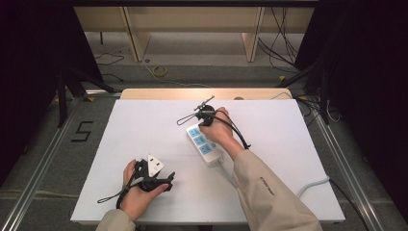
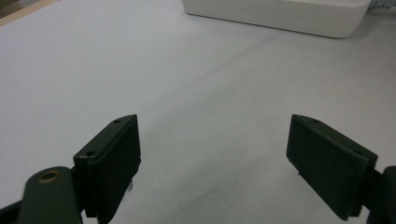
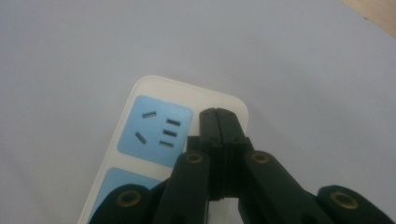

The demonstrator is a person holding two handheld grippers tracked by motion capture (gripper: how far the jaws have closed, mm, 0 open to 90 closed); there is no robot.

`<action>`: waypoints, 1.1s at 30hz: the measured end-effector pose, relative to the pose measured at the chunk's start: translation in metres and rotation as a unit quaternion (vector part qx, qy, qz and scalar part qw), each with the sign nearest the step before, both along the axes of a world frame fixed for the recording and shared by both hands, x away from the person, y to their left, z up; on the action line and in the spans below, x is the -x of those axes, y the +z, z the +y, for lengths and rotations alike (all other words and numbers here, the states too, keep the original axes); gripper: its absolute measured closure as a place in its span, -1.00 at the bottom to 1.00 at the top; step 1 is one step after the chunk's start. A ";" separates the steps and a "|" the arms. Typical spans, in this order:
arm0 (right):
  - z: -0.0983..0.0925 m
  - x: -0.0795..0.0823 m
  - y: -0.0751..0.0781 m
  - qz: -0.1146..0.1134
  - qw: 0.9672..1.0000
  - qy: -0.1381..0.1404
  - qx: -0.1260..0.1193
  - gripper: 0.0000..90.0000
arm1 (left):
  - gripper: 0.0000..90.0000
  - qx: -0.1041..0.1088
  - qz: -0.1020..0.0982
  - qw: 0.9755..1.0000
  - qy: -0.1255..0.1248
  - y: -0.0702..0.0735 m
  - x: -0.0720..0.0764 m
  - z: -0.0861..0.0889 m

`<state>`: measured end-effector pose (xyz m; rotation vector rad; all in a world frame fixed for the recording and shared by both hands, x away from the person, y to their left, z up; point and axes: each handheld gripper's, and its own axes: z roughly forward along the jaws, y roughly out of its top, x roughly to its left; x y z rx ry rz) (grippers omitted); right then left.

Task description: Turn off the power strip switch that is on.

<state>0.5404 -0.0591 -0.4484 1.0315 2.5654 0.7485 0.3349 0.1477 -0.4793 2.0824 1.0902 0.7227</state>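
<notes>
Two hand-held grippers at a white power strip on the surface.

High view: the power strip [image 1: 204,143] lies mid-surface [image 1: 144,125]; the right hand-held gripper [image 1: 208,115] sits at its far end, the left hand-held gripper [image 1: 166,179] well short of it.
Left gripper view: jaws spread, the strip [image 2: 280,14] beyond them.
Right gripper view: jaws pressed together over the strip's [image 3: 149,135] end, pinching nothing.

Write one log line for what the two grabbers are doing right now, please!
left gripper: open, nothing between jaws, over white table | right gripper: shut, tips at power strip end | power strip: flat on table
</notes>
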 end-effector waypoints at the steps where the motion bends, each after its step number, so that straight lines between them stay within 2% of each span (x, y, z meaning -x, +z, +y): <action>1: 0.000 0.000 0.000 -0.001 1.000 0.000 -0.003 1.00 | -0.61 0.000 0.000 1.000 0.000 0.000 0.000 0.000; 11: -0.001 0.000 0.000 0.002 1.000 -0.004 -0.010 1.00 | -0.61 -0.001 0.000 1.000 0.001 0.000 0.000 0.000; 33: -0.005 0.003 -0.003 -0.011 1.000 -0.001 -0.021 1.00 | -0.61 -0.001 -0.001 1.000 0.000 0.000 0.000 0.000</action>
